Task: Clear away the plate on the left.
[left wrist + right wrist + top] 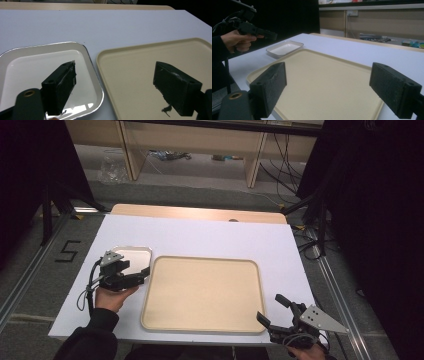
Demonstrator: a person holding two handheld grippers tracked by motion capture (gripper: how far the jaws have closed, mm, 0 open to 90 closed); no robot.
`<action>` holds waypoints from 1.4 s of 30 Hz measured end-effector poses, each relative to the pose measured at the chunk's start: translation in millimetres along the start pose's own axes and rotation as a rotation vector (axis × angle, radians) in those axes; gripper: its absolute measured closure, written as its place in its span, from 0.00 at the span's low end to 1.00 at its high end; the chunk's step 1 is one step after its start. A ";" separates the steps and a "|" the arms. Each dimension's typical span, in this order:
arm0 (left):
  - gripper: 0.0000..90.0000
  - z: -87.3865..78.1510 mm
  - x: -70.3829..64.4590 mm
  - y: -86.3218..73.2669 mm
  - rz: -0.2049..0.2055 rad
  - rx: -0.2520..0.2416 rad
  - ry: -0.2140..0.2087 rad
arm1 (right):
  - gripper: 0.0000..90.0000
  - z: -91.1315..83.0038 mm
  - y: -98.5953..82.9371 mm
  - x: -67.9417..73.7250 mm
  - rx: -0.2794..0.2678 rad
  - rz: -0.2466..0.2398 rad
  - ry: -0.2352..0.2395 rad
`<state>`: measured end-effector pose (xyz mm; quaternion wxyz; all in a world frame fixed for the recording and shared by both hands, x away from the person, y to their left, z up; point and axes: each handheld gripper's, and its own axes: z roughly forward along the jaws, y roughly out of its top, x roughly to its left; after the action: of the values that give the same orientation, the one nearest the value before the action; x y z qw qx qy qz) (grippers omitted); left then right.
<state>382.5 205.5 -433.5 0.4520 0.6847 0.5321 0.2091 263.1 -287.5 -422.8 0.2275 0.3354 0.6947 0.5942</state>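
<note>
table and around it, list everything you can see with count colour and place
large tray: 1, beige, middle of the table, bare
small tray: 1, silvery rim and white inside, just left of the large tray
table: 1, white top with a wooden strip along the far edge
shelving: 1, light wood, on the floor beyond the table
left gripper: 1, black, open, above the small tray's right edge
right gripper: 1, black, open, at the large tray's near right corner

My left hand (111, 297) holds the left gripper (145, 271) level with its jaws spread wide and nothing between them, while my right gripper (271, 310), low at my near right, gapes equally open.
</note>
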 end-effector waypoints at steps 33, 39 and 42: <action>0.46 26.5 108.8 5.3 -0.147 0.223 0.227 | 0.17 -2.7 0.8 4.5 0.048 0.031 -0.005; 0.61 30.7 122.1 4.9 -0.159 0.235 0.272 | 0.17 -3.0 0.7 4.7 0.051 0.037 -0.004; 0.65 32.9 125.9 4.5 -0.164 0.259 0.268 | 0.17 -3.1 0.7 4.8 0.052 0.035 -0.004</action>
<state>453.7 308.0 -470.8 0.3009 0.6575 0.6640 0.1905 257.8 -286.0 -421.0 0.2098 0.3544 0.7036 0.5790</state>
